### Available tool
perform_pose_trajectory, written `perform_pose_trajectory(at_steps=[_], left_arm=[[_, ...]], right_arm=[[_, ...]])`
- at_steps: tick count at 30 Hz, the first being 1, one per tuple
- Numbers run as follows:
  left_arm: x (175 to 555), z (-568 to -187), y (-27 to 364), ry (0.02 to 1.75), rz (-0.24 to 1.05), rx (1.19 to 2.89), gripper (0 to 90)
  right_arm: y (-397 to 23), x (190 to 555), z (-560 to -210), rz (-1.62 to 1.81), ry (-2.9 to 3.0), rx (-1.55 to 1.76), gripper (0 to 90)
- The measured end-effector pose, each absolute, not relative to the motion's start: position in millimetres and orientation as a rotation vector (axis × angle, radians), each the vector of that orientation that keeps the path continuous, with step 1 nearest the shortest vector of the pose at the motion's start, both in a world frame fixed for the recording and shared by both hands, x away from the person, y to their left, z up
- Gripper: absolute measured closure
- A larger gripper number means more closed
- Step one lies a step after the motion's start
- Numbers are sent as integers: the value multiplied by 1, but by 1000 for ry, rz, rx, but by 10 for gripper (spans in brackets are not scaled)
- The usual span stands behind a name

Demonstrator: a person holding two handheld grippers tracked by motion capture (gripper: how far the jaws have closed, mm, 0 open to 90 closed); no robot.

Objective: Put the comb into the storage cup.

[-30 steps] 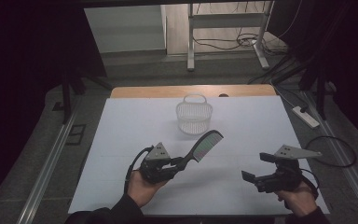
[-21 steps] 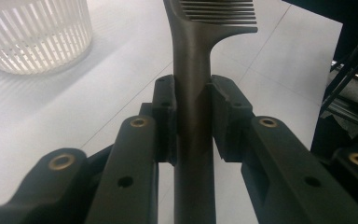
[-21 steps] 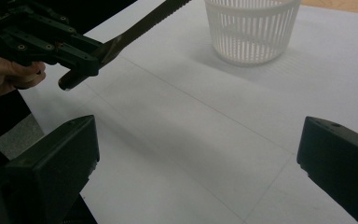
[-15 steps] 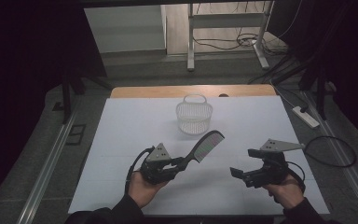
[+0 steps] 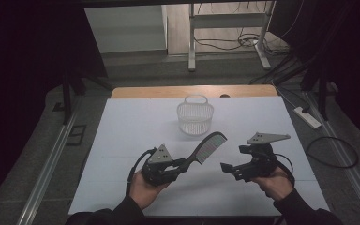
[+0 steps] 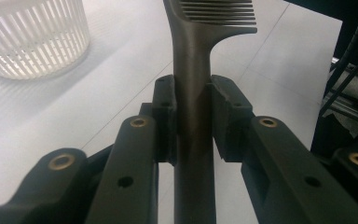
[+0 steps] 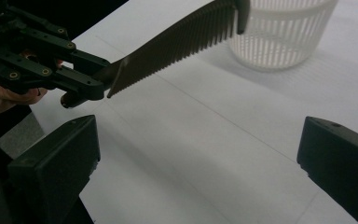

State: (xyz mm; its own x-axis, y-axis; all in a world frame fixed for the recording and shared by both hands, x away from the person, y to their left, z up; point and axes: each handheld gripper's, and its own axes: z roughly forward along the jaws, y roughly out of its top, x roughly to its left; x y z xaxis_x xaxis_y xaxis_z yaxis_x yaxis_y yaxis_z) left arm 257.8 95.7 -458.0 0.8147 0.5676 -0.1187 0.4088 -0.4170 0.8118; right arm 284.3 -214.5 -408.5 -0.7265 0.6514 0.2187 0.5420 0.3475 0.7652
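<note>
L gripper [image 5: 183, 164] clamped; R gripper [image 5: 226, 168] (raised) wide.

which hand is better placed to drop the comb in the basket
Left, probably. The left gripper is already shut on the comb by its handle, with the toothed end raised toward the white basket. The right gripper is open and holds nothing, off to the comb's side.

No writing, label, brand, number or sign can be read on anything here.
</note>
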Motion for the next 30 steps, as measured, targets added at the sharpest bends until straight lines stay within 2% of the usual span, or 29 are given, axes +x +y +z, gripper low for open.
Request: perform_pose_trajectory(at_steps=[30], left_arm=[[257,-453,100,720,235,2033,724]], right_arm=[[-177,320,-402,1366,2564,1159,0]])
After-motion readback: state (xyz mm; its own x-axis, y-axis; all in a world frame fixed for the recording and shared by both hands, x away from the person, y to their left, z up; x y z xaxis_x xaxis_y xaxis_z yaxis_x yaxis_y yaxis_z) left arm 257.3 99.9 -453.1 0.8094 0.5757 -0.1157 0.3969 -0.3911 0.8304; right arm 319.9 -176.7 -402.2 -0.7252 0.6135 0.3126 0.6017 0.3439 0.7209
